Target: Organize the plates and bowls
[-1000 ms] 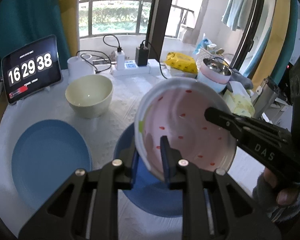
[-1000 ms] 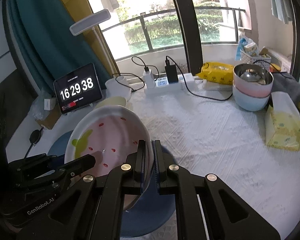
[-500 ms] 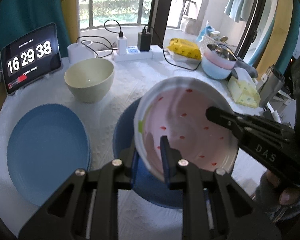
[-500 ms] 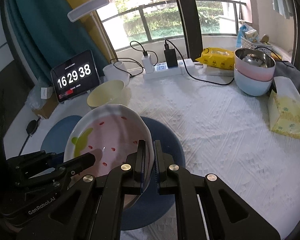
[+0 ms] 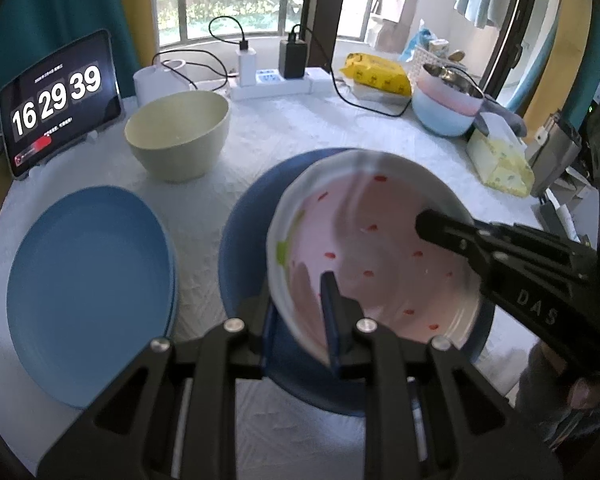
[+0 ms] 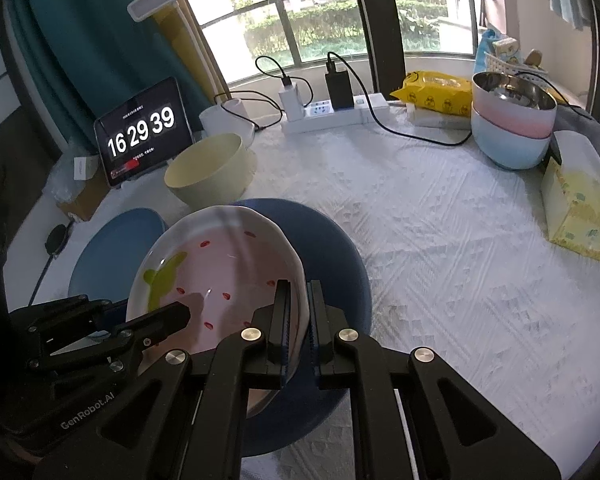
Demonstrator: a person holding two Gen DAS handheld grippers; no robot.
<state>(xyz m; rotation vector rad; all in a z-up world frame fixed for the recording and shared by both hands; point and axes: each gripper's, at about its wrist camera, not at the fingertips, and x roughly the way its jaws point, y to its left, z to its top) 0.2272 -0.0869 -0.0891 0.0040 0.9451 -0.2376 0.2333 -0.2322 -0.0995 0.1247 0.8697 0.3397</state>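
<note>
Two tongs grip one pink strawberry-print plate (image 5: 374,252): left tongs (image 5: 300,312) clamp its near rim, right tongs (image 6: 298,312) clamp its opposite rim. Plate is tilted, held above a dark blue plate (image 6: 336,248) near the tabletop (image 6: 440,248) front edge. Light blue plate (image 5: 88,288) lies toward the left edge. Cream bowl (image 5: 178,134) stands behind them. Stacked bowls (image 6: 512,124) sit at the far right corner.

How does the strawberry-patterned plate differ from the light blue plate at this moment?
The strawberry plate is pink-and-white with red flecks, tilted, gripped at its rim by the left gripper and right gripper above the dark blue plate. The light blue plate is plain, flat on the tablecloth, untouched. Both are round.
</note>
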